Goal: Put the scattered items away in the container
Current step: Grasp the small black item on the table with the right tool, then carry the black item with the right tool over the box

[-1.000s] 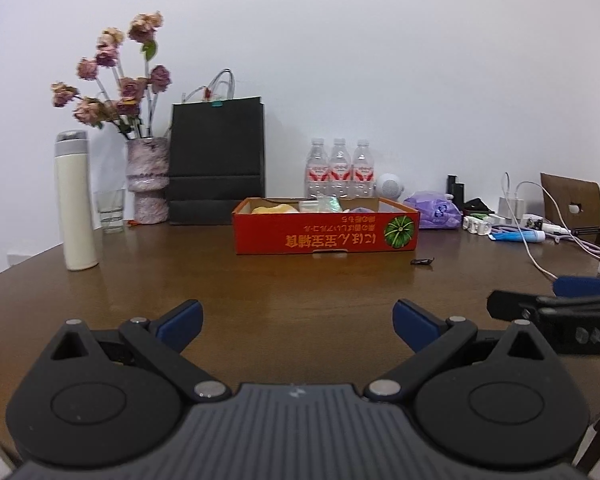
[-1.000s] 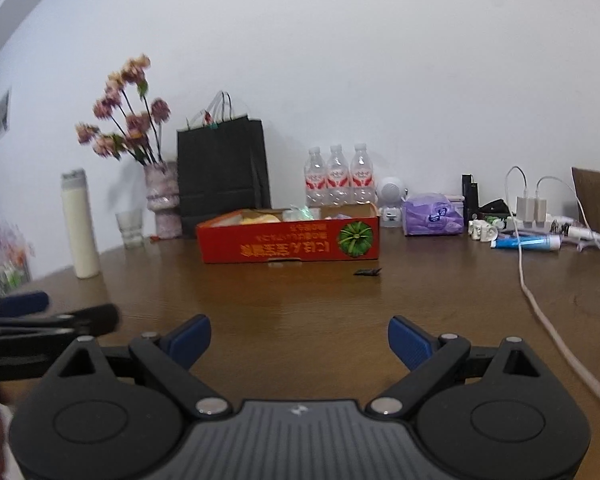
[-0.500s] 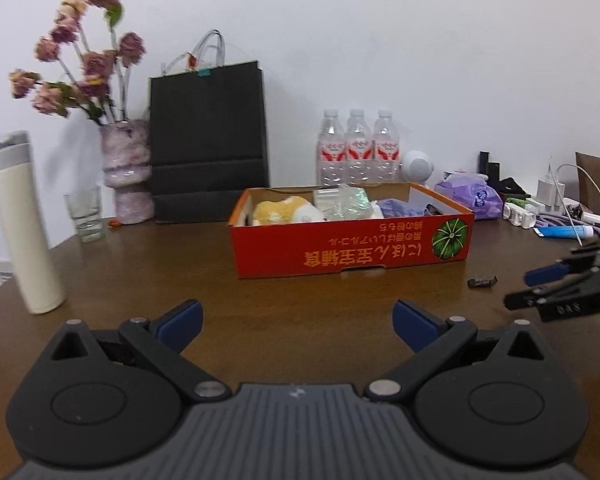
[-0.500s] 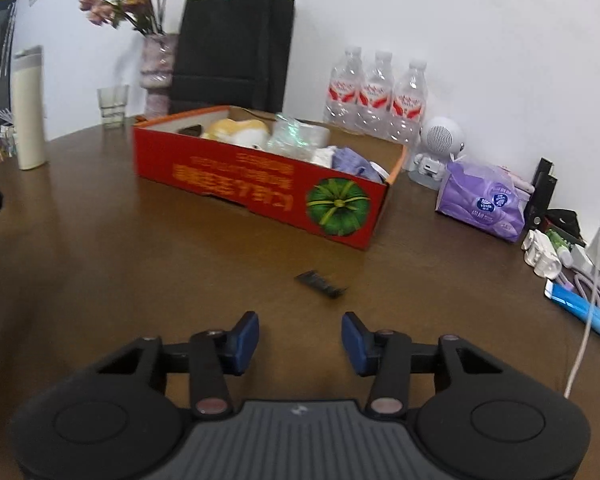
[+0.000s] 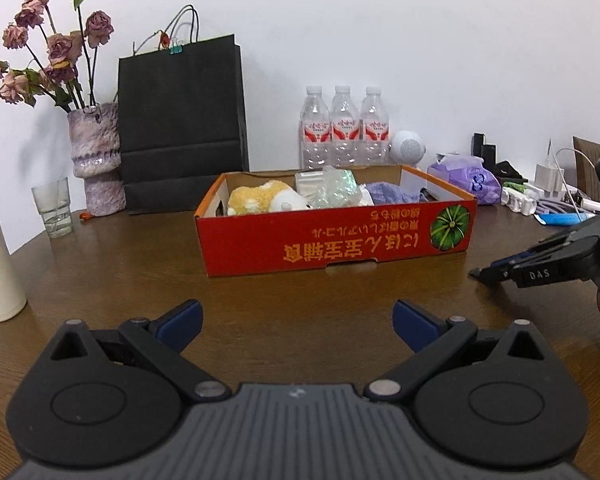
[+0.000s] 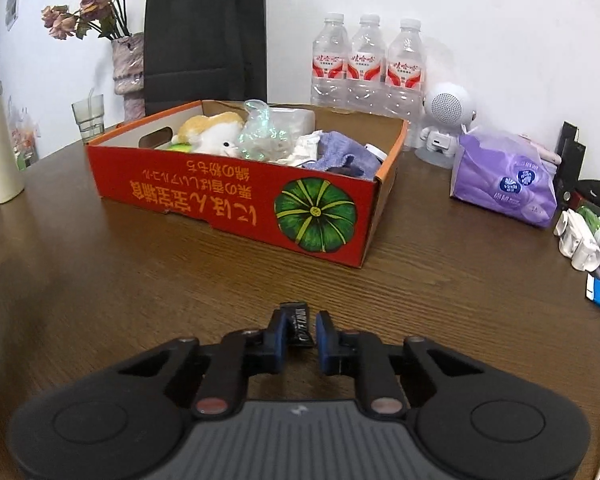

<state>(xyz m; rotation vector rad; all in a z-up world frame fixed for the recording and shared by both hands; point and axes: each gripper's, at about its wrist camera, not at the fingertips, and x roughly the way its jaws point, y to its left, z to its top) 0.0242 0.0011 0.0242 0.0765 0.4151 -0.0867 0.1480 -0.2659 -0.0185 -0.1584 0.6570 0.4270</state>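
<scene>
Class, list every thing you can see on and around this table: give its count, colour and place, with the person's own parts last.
box: 1, red, table centre
plush: 1, yellow-white, in box
cloth: 1, purple, in box
packet: 1, black, between right pads
bottles: 3, clear, behind box
bag: 1, black, by wall
vase: 1, pinkish, left of bag
glass: 1, clear, left
tissues: 1, purple, right
left hand-held gripper: open
right hand-held gripper: closing on packet

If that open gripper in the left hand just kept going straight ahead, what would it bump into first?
Most likely the red cardboard box: the left gripper points at its long front wall, with only bare table between. Depth is hard to judge.
</scene>
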